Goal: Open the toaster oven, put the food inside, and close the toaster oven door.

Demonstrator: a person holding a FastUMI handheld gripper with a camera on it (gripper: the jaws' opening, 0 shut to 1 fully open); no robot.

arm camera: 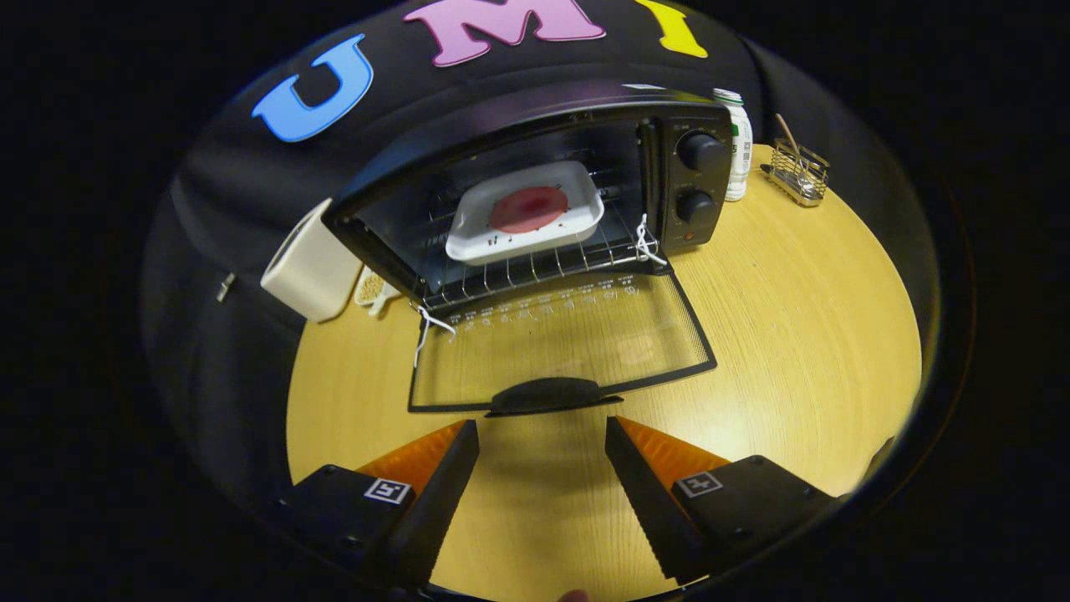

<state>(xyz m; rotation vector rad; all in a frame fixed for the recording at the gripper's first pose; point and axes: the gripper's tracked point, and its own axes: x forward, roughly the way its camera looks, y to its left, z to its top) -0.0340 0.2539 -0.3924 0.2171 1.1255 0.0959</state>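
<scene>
Tool spread empty, oven door down

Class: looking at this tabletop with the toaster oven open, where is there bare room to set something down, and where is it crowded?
Bare tabletop lies right of the open door, and between the open gripper and the door handle. Crowded: behind the toaster oven, by the white bottle and wire holder, and left by the white box.
</scene>
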